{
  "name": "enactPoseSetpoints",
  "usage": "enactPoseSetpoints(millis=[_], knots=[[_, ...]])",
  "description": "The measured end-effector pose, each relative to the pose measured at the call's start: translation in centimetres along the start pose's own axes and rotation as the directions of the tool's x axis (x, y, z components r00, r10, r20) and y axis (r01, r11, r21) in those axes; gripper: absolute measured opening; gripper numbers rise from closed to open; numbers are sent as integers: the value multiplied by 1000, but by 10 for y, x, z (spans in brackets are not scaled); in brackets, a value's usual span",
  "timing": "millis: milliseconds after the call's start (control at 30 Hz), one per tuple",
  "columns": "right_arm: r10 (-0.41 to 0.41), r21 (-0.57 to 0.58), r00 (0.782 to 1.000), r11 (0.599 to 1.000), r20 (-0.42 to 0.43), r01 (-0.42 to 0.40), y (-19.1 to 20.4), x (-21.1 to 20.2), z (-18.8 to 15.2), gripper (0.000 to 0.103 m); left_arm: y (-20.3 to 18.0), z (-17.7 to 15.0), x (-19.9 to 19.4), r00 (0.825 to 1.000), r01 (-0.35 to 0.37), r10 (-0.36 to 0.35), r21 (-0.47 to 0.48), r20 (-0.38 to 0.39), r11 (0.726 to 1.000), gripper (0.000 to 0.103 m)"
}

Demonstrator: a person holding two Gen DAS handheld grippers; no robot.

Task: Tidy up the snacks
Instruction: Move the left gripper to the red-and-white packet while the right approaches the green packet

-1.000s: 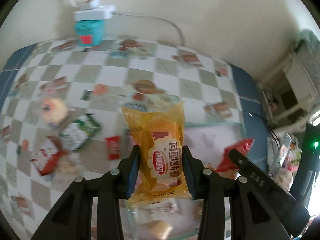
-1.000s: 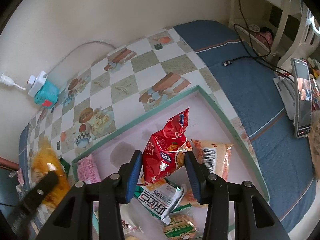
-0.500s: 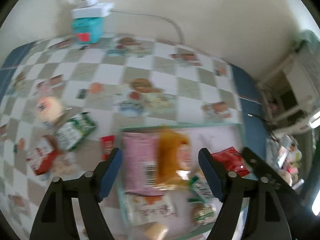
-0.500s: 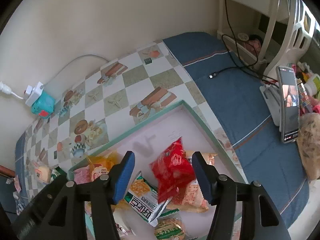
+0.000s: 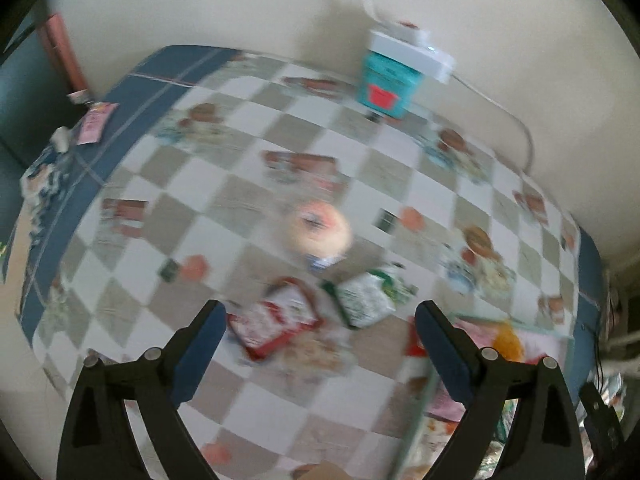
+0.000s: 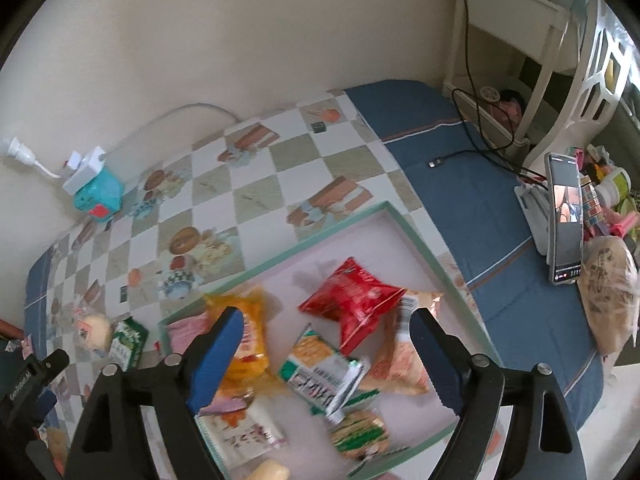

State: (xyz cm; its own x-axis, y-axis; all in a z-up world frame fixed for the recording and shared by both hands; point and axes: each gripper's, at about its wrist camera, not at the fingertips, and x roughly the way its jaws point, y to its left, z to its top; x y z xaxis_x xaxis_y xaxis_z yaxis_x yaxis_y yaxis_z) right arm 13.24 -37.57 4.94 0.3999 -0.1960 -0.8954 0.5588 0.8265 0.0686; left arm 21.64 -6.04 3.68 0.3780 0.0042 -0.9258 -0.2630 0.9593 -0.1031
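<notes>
My left gripper is open and empty above loose snacks on the checkered tablecloth: a red-and-white packet, a green-and-white packet and a round pastry. My right gripper is open and empty above the green-rimmed tray. In the tray lie the red packet, the yellow cake packet, a green cracker packet and several other snacks. The tray's corner and the yellow packet also show at the right of the left wrist view.
A teal box with a white power adapter stands by the back wall, also seen in the right wrist view. A phone on a stand and a cable lie on the blue cloth at right. A bagged bun sits beyond.
Both grippers opened and dropped their packets, yellow cake and red, into the tray. The left gripper then swung left over the loose snacks; the right one pulled back.
</notes>
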Motion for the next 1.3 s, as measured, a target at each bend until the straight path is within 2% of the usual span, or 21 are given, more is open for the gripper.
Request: enactPoseSetpoints(millis=[433, 667, 800, 1033, 1300], knots=[[62, -104, 998, 993, 26, -59, 75, -38, -29, 88, 101, 23, -25, 988, -125, 134, -110, 78, 986, 95], [101, -117, 995, 988, 5, -100, 106, -40, -44, 87, 140, 25, -26, 983, -159, 172, -159, 71, 974, 95], [119, -149, 993, 982, -6, -119, 124, -37, -50, 88, 150, 23, -24, 982, -164, 177, -163, 67, 973, 95], [120, -205, 991, 970, -50, -128, 150, -19, -59, 88, 156, 24, -5, 985, -166, 171, -159, 17, 973, 95], [82, -236, 987, 965, -136, -112, 166, 20, -70, 88, 128, 20, 33, 986, -148, 143, -55, -81, 988, 95]])
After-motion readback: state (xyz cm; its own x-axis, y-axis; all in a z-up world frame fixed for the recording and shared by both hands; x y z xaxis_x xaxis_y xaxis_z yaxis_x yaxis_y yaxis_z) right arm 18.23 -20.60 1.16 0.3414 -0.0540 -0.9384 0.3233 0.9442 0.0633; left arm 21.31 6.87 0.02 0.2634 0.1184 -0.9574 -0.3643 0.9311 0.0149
